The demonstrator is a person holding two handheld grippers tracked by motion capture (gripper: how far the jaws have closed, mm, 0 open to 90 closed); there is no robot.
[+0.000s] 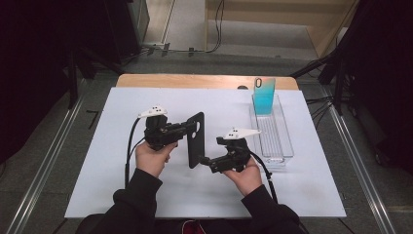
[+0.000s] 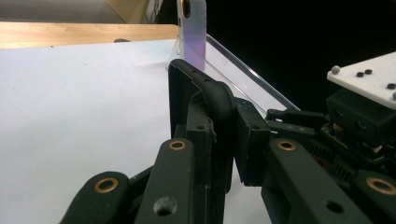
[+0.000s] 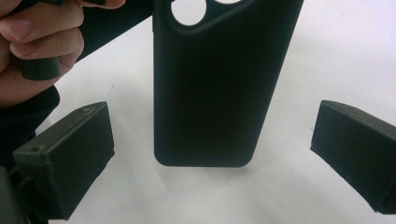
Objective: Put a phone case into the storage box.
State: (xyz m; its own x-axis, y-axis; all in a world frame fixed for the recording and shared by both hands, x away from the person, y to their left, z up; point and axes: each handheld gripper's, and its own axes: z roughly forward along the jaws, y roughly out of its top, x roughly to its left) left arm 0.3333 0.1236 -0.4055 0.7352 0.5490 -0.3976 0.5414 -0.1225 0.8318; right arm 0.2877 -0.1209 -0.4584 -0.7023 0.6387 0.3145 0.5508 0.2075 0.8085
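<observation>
A black phone case [image 1: 196, 139] is held upright above the white mat, camera cut-out at the top. My left gripper [image 1: 192, 127] is shut on its upper edge; the left gripper view shows the case [image 2: 205, 88] pinched between the jaws [image 2: 224, 135]. My right gripper [image 1: 204, 161] sits by the case's lower end, open. In the right gripper view the case [image 3: 215, 93] hangs ahead of the wide-apart gripper [image 3: 219, 144], and neither pad touches it. A teal phone [image 1: 264, 96] stands on end in a clear tray [image 1: 277, 141].
The white mat [image 1: 146, 195] covers most of the wooden table. The clear tray runs along the right side, with the phone [image 2: 192, 23] leaning at its far end. A person's hand [image 3: 32, 42] grips the left gripper's handle. Dark equipment stands around the table.
</observation>
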